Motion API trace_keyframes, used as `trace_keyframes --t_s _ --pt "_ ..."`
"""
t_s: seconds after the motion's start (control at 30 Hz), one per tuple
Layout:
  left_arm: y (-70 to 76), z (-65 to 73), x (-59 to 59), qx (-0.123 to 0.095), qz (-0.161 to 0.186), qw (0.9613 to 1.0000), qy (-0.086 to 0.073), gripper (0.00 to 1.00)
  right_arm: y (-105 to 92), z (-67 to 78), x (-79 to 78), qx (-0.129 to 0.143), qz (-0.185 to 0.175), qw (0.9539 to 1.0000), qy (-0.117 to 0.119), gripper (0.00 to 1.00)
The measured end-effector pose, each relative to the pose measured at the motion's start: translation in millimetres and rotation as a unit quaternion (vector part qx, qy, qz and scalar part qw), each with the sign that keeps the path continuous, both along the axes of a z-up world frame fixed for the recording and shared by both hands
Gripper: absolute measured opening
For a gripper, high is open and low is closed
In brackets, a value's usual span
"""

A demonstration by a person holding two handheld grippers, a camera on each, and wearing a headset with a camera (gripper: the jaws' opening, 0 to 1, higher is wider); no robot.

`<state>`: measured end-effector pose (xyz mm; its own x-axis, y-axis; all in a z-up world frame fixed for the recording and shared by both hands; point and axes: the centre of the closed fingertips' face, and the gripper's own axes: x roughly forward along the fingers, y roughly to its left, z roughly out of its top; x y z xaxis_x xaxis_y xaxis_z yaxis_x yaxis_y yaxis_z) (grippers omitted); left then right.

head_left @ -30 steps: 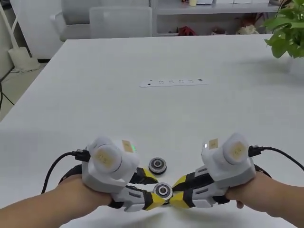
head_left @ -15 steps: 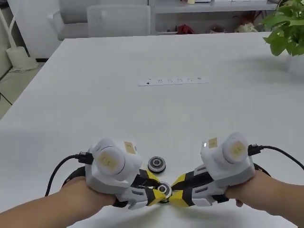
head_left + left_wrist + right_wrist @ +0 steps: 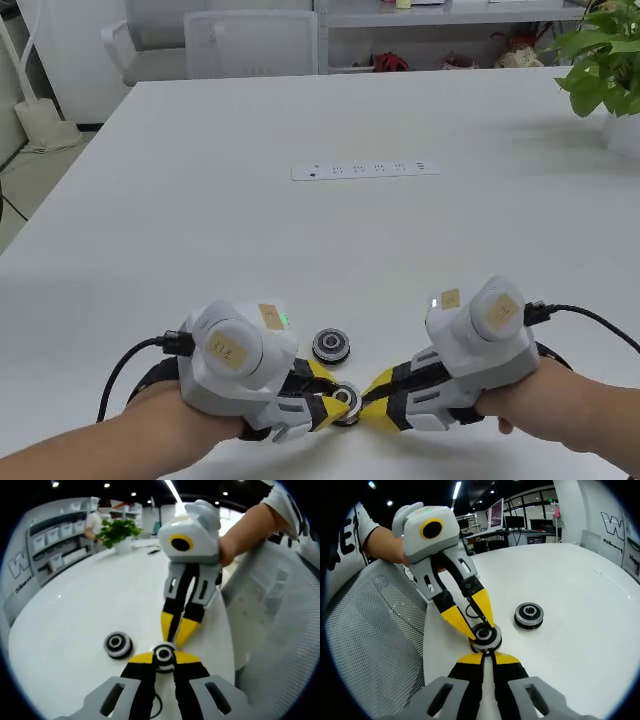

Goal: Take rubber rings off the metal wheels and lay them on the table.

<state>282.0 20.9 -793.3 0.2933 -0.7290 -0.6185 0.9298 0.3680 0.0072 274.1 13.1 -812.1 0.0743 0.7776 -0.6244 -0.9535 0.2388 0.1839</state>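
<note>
Both claws meet on one metal wheel [image 3: 345,399] at the near edge of the white bench [image 3: 300,240], directly in front of the person. The left claw [image 3: 165,658] is closed on this wheel, its yellow tips pressing the rim from opposite sides, with the hub facing its camera. The right claw [image 3: 488,658] comes in from the opposite side with its tips drawn almost together, nipping the wheel's dark outer edge; whether it has the rubber ring alone or the whole rim cannot be told. Whether the wheel rests on the bench or is held just clear of it cannot be told either. A second wheel [image 3: 331,346], with a dark band around its rim, lies flat on the bench just beyond the claws, apart from both. Farther across the bench a white power strip [image 3: 365,170] lies flat, and a green plant [image 3: 605,55] stands at the far right corner
</note>
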Motion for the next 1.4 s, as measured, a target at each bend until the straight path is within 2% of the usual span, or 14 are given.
trace_keyframes --t_s 0.17,0.27,0.5,0.67,0.83,0.87,0.9,0.93,1.03,1.2,1.4 --pt "0.4 -0.3 -0.8 0.003 0.002 1.0 -0.006 0.14 0.8 1.0 0.0 0.002 -0.006 0.9999 0.007 0.02" --pt "0.5 -0.5 -1.2 0.008 -0.004 0.9999 -0.014 0.13 -0.3 1.7 1.8 0.017 -0.033 0.9982 0.047 0.0" --pt "0.1 -0.8 -3.7 0.013 -0.01 0.9997 -0.019 0.13 -1.9 2.8 3.3 0.026 -0.049 0.9964 0.065 0.0" --pt "0.2 -1.1 -4.4 0.013 -0.011 0.9997 -0.019 0.13 -5.0 7.8 11.1 0.059 -0.09 0.9892 0.1 0.0" --pt "0.3 -1.0 -4.1 0.014 -0.009 0.9997 -0.018 0.13 -4.3 9.6 12.7 0.066 -0.096 0.9876 0.105 0.0" --pt "0.2 -1.0 -3.9 0.013 -0.008 0.9997 -0.018 0.13 -2.0 13.1 14.7 0.082 -0.111 0.9833 0.119 0.0" --pt "0.2 -1.0 -3.7 0.013 -0.006 0.9997 -0.019 0.13 -3.0 14.1 16.3 0.088 -0.118 0.9809 0.128 0.0" --pt "0.0 -0.9 -3.7 0.013 -0.005 0.9997 -0.019 0.13 -5.1 12.9 17.8 0.084 -0.116 0.9821 0.122 0.0" --pt "-1.4 -0.8 -4.3 0.015 -0.003 0.9997 -0.022 0.13 -5.2 13.8 17.3 0.092 -0.123 0.9794 0.13 0.0" --pt "-1.8 -0.9 -4.3 0.017 0.0 0.9996 -0.024 0.13 -2.1 16.5 14.3 0.097 -0.116 0.9797 0.131 0.0" --pt "-2.1 -1.1 -4.5 0.02 0.002 0.9994 -0.026 0.12 -0.3 18.9 11.3 0.094 -0.105 0.9819 0.126 0.0"
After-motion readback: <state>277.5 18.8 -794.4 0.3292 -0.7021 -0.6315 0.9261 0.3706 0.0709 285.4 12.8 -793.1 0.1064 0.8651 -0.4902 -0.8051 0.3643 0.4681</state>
